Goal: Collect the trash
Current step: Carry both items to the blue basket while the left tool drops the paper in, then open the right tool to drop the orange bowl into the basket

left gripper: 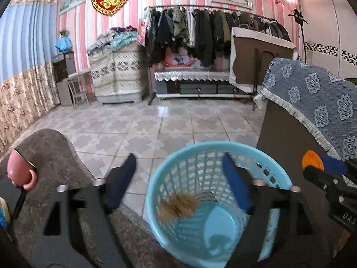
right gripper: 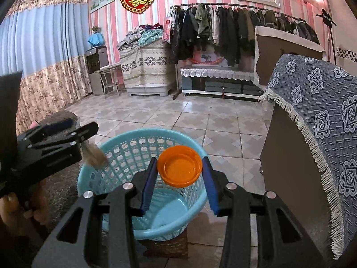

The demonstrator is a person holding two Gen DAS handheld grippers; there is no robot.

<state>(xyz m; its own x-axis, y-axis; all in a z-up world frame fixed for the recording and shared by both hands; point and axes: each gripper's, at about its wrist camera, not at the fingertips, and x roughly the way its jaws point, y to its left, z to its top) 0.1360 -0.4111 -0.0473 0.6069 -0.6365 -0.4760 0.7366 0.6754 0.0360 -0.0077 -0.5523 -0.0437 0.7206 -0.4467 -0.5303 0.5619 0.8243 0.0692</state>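
1. The orange lid (right gripper: 180, 169) is clamped between the jaws of the right gripper (right gripper: 179, 184), held tilted over the light blue basket (right gripper: 93, 174), above its rim at about 1 o'clock.
2. A tan, blurred scrap (left gripper: 178, 205), perhaps crumpled paper or fibre, is in mid-air inside the basket's mouth, at about 9 o'clock of the basket in the left wrist view.
3. The left gripper (left gripper: 180, 178) has its jaws spread wide with nothing between them; they stand over the basket's 9 o'clock edge, just above the scrap.
4. The basket sits on a woven stand (right gripper: 165, 243) on the tiled floor (left gripper: 142, 129).
5. At 9 o'clock of the basket lies a grey table (left gripper: 51, 149) carrying a pink cup (left gripper: 20, 172).
6. At 3 o'clock stands a cabinet under a blue patterned cloth (right gripper: 316, 111).
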